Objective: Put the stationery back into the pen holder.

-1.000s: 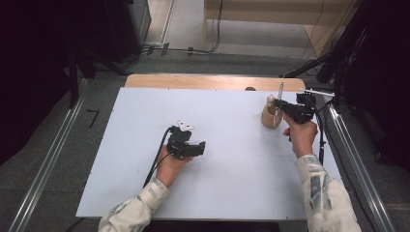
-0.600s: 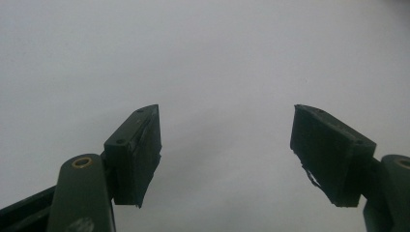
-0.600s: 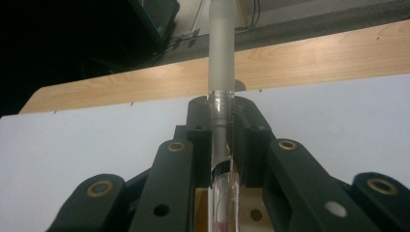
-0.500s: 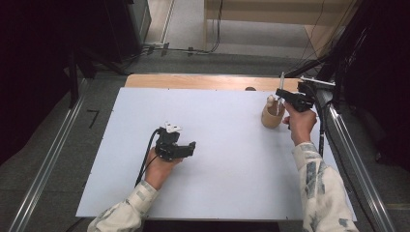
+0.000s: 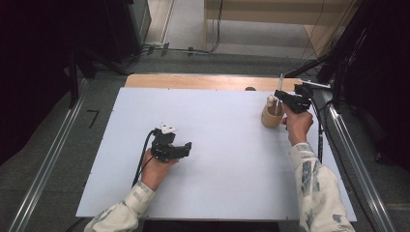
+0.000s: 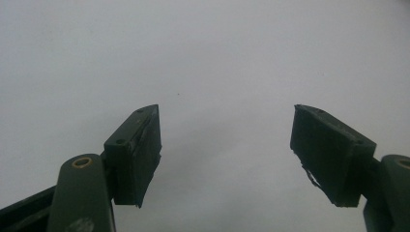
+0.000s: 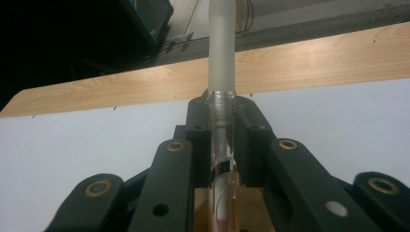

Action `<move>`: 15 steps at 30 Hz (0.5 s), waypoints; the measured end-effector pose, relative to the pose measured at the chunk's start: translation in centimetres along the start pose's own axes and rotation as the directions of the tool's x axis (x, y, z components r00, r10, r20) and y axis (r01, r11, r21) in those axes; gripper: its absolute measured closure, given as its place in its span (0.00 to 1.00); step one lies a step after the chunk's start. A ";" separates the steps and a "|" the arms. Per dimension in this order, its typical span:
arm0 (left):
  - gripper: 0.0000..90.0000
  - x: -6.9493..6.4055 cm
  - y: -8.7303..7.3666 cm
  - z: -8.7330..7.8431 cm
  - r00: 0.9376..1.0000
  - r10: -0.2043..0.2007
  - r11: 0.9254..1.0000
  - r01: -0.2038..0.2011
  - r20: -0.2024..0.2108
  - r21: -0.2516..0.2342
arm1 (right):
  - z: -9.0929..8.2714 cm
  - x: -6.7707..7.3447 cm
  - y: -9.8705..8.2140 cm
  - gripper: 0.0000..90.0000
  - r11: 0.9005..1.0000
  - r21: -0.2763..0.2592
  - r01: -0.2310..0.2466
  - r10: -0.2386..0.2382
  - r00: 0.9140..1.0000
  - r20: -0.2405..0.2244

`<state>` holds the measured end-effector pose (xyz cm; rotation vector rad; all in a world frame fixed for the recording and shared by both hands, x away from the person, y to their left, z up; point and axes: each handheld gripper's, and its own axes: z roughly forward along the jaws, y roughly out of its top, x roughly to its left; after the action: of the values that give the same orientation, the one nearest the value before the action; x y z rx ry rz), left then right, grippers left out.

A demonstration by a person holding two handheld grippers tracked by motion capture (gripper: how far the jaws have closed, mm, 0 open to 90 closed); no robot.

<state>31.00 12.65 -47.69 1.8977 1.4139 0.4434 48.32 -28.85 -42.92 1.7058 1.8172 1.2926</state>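
Note:
My right gripper (image 5: 279, 96) is shut on a thin clear pen (image 7: 221, 63) with a frosted cap, held upright over a round tan wooden holder (image 5: 271, 117) at the table's right back. The pen's lower end reaches into the holder (image 7: 251, 208), seen under the jaws in the right gripper view. The pen (image 5: 280, 83) sticks up above the jaws in the high view. My left gripper (image 5: 186, 147) rests low over the white table (image 5: 217, 159) at the left middle, open, with nothing between its pads (image 6: 138, 152).
A bare wooden strip (image 5: 193, 81) runs along the table's far edge. Metal rails (image 5: 48, 164) flank the table on both sides. Cables trail from both grippers. Dark equipment stands beyond the far left corner.
The left gripper has drawn back toward the person and a little left. The right gripper has risen slightly with the pen over the holder.

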 end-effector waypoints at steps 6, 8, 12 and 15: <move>0.30 0.4 -0.3 -0.1 1.000 -0.009 1.000 0.009 -0.004 0.006 | 0.0 -0.7 -0.9 0.82 1.000 -0.009 0.001 -0.001 1.000 0.000; 0.30 0.4 -0.3 -0.1 1.000 -0.016 1.000 0.016 -0.003 0.007 | -0.1 -0.9 -1.1 0.82 1.000 -0.004 0.000 0.000 1.000 0.001; 0.30 0.4 -0.3 -0.2 1.000 -0.010 1.000 0.010 -0.002 0.008 | -0.3 -1.1 -1.5 0.81 1.000 -0.004 0.005 -0.005 1.000 -0.002; 0.30 0.4 -0.4 -0.2 1.000 -0.009 1.000 0.009 -0.003 0.008 | -0.6 -1.4 -1.7 0.71 1.000 -0.002 0.010 -0.010 1.000 0.001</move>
<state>30.69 13.14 -47.88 1.8972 1.4274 0.4369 47.17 -30.09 -44.37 1.6940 1.8210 1.2885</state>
